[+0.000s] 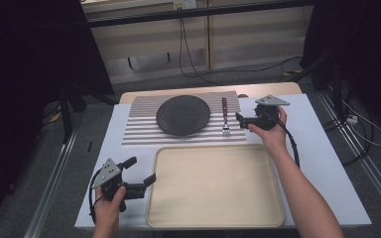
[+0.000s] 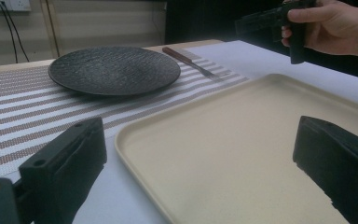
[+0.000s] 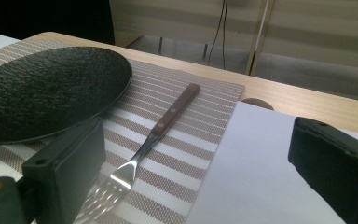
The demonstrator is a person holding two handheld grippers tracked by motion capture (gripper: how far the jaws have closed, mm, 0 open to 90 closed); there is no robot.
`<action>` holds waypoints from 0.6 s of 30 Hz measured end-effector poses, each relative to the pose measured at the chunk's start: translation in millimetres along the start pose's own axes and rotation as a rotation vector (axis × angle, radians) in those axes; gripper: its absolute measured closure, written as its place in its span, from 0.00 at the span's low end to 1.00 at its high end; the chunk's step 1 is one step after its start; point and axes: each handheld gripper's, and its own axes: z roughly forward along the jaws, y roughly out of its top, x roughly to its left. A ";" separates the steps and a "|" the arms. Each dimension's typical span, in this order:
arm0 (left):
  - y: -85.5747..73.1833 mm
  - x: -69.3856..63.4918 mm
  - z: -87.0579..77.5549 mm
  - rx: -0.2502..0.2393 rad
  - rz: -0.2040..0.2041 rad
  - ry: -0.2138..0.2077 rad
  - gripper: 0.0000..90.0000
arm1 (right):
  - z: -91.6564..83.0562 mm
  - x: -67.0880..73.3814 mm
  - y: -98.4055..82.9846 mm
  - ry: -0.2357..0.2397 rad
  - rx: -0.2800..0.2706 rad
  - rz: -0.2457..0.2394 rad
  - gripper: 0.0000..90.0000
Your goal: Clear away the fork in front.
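The worktop carries, from largest down, a cream tray at its near middle, a striped placemat beyond it, a dark round plate on that mat, and a fork with a brown handle lying on the mat's right strip, at about 3 o'clock from the plate, tines toward the tray. The right forearm reaches in from the bottom edge and slants up across the tray's right rim, the hand wrapped around the right tongs, which point toward 9 o'clock at the fork. In the right gripper view these tongs stand wide apart and hold nothing; the fork lies between and just ahead of them, its tines near the left jaw, not touched. The left hand sits at the worktop's near left corner, at roughly 9 o'clock from the tray, gripping the left tongs, which aim at about 2 o'clock across the tray's left rim. They too gape wide and are empty, hovering by the tray's edge. Bare white worktop lies open to the right of the fork and mat, and the tray's flat inside is free.
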 end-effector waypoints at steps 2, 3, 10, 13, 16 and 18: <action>0.0 0.0 0.1 -0.001 0.000 0.001 0.03 | 3.6 0.0 2.0 0.002 -0.005 0.006 0.04; 0.1 0.2 0.2 0.000 0.002 -0.001 0.03 | 6.0 0.3 2.6 0.000 -0.009 0.006 0.04; 0.1 0.4 0.3 0.002 0.004 0.002 0.03 | 21.7 1.0 6.2 -0.001 0.022 0.014 0.03; 0.0 0.5 0.4 0.002 0.005 0.002 0.03 | 28.4 1.5 8.2 -0.004 0.020 0.020 0.04; 0.0 0.9 0.4 0.002 0.004 0.003 0.03 | 34.1 1.3 9.5 -0.003 0.027 0.023 0.04; 0.0 0.6 0.5 0.000 -0.001 0.005 0.03 | 37.2 1.5 10.1 -0.012 0.036 0.020 0.04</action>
